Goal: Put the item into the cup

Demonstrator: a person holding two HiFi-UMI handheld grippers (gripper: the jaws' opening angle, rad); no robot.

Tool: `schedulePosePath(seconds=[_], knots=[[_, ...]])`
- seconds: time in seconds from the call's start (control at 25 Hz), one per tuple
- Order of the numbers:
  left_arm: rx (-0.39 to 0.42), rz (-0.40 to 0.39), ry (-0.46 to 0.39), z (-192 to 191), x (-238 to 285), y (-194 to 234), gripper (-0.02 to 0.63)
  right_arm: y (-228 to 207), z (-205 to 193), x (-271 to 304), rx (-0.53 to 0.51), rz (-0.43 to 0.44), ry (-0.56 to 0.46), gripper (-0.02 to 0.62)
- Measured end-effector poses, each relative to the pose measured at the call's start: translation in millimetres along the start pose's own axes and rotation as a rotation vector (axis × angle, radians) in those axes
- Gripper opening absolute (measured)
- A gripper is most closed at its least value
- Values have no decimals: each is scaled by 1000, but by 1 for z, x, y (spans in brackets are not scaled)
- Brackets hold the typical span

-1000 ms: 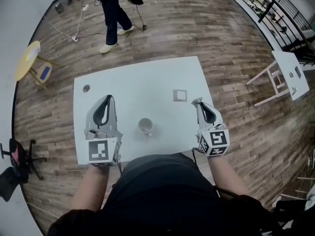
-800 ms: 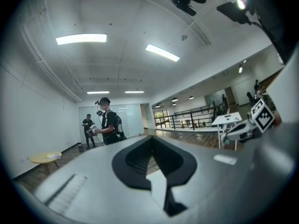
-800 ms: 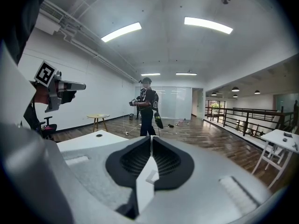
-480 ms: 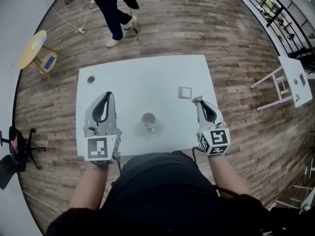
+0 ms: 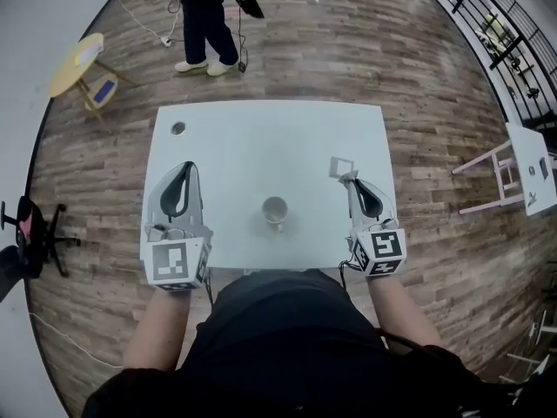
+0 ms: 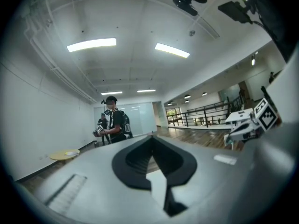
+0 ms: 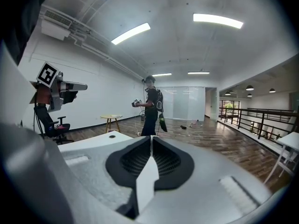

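White desk (image 5: 261,138) and nothing picked up yet, so the step right now is just the pickup. Over on the left, the left hand-held gripper (image 5: 186,167) has its jaws pressed together with nothing between them, and I don't think it has any part in this. To its right, roughly midway to the other one, is the cup (image 5: 275,210), upright with its mouth open.

Then there's the right hand-held gripper (image 5: 352,178), also pinched closed and empty. The item, a small flat square piece (image 5: 342,167), lies on the desk right at its tips and a touch to their left. I can't tell if they're touching.

My take: open the right jaws first, then come down. The piece looks thin and low, and closed tips would only shove it along. I'd pinch it across two opposite edges, lift straight up, swing left over the cup and let go low so it doesn't bounce off the rim.
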State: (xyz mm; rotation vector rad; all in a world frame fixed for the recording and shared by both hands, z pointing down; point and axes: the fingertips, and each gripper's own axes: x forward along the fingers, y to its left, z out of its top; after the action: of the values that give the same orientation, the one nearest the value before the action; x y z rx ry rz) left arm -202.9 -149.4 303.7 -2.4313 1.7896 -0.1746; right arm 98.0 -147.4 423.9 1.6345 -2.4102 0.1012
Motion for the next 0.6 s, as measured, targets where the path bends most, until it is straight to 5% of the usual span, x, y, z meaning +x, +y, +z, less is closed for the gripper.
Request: schedulePosePath(seconds=[0.6], knots=[[32,164,62,-18,-47,36,6,45,5,29,-29,172,5,17]])
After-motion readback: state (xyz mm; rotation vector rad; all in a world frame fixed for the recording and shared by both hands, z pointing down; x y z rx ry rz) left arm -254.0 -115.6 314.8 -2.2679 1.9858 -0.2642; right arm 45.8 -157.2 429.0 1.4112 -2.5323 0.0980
